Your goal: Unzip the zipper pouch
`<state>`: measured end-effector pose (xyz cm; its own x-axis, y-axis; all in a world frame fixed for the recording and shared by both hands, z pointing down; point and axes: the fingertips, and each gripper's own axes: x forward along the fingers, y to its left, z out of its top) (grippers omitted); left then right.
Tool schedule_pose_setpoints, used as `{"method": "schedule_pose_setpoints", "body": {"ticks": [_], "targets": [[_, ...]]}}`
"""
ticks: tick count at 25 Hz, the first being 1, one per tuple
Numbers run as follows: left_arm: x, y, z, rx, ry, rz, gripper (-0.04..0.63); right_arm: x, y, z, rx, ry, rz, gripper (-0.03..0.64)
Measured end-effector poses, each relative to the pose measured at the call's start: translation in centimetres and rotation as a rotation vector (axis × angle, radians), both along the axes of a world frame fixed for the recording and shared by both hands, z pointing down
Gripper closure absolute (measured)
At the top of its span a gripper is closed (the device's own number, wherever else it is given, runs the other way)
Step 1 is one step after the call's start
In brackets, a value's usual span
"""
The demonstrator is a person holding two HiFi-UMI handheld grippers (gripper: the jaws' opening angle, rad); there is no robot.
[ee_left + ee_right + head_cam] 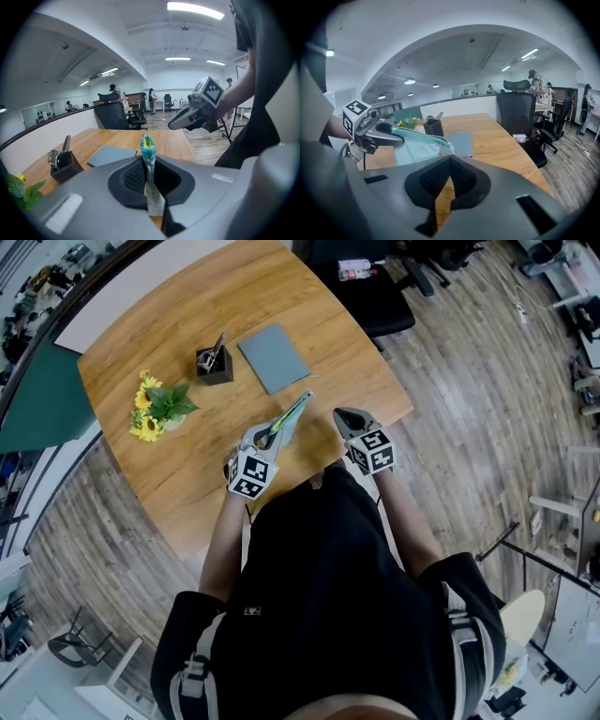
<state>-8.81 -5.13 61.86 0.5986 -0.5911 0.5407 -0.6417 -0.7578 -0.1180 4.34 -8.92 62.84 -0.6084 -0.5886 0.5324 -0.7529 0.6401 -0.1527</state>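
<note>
Teal pouch (291,416) hangs over the table (187,474) at mid-frame, one end clamped in my left gripper (266,436). My right gripper (348,417) sits just beside it, jaws together on nothing. The zip (424,135) looks closed throughout, so I judge all the unzipping remains.

Far side: pen holder (215,364), grey pad (273,357) and flowers (155,409) are obstructing; tabletop (352,357) beyond right gripper (340,414) is lying bare.
</note>
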Motion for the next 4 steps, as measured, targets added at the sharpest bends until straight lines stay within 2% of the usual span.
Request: {"method": "schedule_pose_setpoints", "body": {"ticks": [4], "targets": [[-0.01,0.09,-0.07,-0.002,-0.002,-0.007,0.591,-0.19,0.03,-0.33,0.005,-0.003,-0.013,0.615]]}}
